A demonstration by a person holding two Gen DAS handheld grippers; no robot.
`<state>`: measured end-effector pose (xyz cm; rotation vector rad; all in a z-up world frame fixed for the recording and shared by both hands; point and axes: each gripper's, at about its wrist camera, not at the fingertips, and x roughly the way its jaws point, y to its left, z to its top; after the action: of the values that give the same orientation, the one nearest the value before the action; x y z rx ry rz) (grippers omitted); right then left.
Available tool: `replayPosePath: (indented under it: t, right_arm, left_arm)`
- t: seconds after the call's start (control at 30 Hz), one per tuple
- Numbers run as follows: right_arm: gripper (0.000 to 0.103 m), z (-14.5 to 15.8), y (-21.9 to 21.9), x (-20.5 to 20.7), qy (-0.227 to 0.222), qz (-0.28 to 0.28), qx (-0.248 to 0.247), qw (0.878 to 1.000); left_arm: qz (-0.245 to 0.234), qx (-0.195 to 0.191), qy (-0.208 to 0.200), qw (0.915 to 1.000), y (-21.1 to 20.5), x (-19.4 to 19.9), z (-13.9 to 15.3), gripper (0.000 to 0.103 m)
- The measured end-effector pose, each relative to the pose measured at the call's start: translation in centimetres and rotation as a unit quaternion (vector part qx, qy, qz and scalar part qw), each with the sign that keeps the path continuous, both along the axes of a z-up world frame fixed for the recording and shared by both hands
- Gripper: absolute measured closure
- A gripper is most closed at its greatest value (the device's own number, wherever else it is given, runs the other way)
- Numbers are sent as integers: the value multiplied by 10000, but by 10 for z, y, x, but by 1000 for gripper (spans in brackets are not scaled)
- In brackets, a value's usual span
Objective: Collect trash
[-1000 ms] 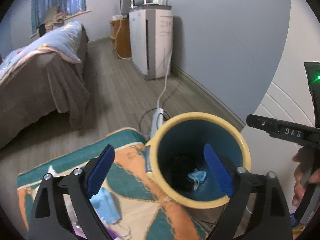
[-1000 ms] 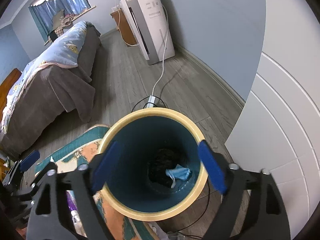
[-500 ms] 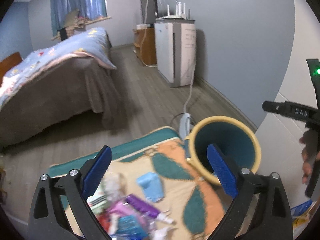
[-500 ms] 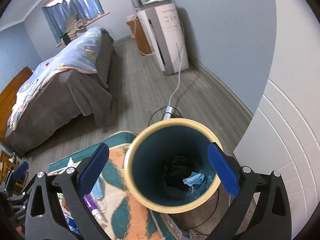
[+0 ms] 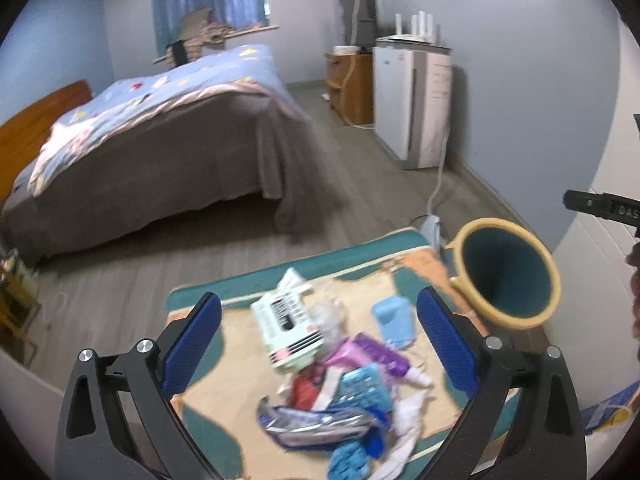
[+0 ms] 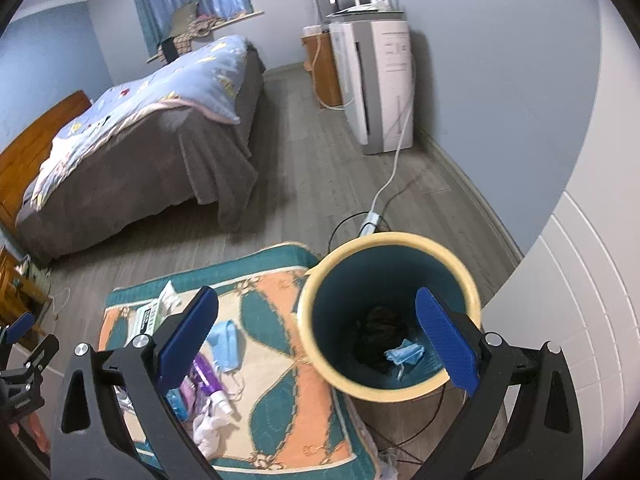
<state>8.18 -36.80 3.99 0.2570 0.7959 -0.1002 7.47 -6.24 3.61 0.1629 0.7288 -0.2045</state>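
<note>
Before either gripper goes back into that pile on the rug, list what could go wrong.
1. The trash pile is tangled: wrappers, a purple tube and a blister pack overlap, so a grab may lift several pieces and drop some on the way.
2. The bin stands at the rug's edge, with cables on the floor behind it; a knock could tip it.
3. The blue mask has loose ear loops that may snag neighbouring trash.
</note>
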Motion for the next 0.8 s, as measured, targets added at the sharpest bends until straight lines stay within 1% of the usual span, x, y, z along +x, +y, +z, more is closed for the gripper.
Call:
replayPosePath:
  t: [0.2,0.33,0.6,0.7,0.8]
  right_arm:
    - [6,-5,38,11,124,251,-168,9995]
    - [6,-13,62,18,224,407,-308,9984]
    - [6,-33,101,37,385,626,-244,9970]
    - [6,-48,111,47,539,676,-104,9962]
    - [6,-63,120,55,704,684,-78,9951]
  left_arm:
    - [436,-254,185,9986,43,1,-18,6]
    - [550,-355,223,9976,63,3,-23,6]
    - [686,-281,311,9968,86,10,-31,6]
    - [686,-210,370,9967,91,13,-36,6]
    - [655,-51,370,9972,95,16,-42,6]
